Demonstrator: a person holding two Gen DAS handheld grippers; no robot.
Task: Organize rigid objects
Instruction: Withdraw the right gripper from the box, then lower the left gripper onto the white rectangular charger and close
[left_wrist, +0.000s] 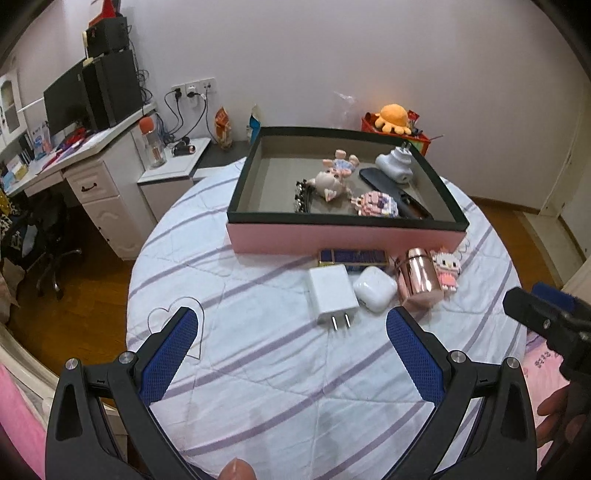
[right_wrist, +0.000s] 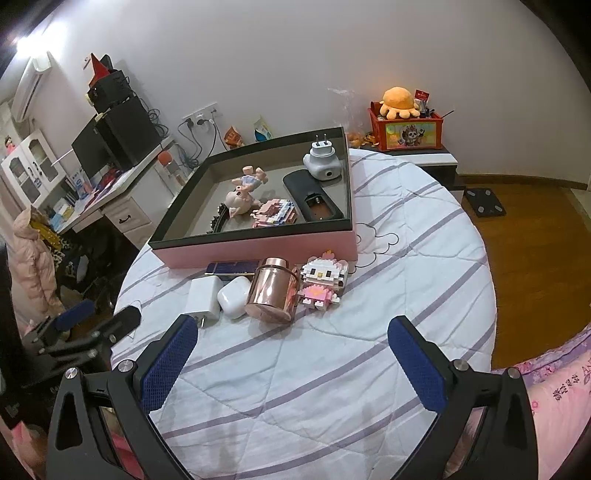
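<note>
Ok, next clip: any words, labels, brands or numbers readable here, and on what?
No text can be read with confidence.
On the pink fabric: dark printed characters, blurred and cut off by the frame edge.
On the dark blue box: gold print, too small to read.
On the snack bag: print, blurred.
On the red crate: a picture label, no legible words.

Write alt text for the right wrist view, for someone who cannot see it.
An open, empty right tool hovers over a striped quilt where a white charger, earbud case, copper canister and block figure lie before a pink box holding toys.
</note>
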